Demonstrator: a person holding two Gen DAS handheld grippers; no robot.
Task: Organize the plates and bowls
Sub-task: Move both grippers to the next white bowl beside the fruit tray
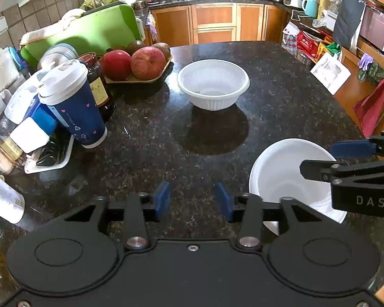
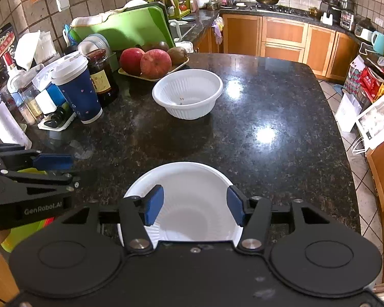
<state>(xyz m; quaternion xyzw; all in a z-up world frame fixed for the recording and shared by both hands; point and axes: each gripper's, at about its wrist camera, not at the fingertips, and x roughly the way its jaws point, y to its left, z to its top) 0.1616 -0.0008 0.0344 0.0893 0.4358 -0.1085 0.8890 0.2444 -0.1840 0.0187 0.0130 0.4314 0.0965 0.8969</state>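
My left gripper (image 1: 192,199) hangs over bare dark granite countertop (image 1: 281,97), its blue pads parted about halfway with nothing between them. My right gripper (image 2: 194,204) stands just as wide above a white plate (image 2: 189,179) lying flat near my edge of the counter; the pads straddle its middle without pressing on it. Farther out, apart from the plate, a ribbed white bowl (image 2: 188,94) sits upright just beside a fruit tray (image 2: 151,76) holding apples.

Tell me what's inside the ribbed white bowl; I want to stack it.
The ribbed white bowl holds only a few small specks on its bottom. Its near inner wall is hidden behind the rim.
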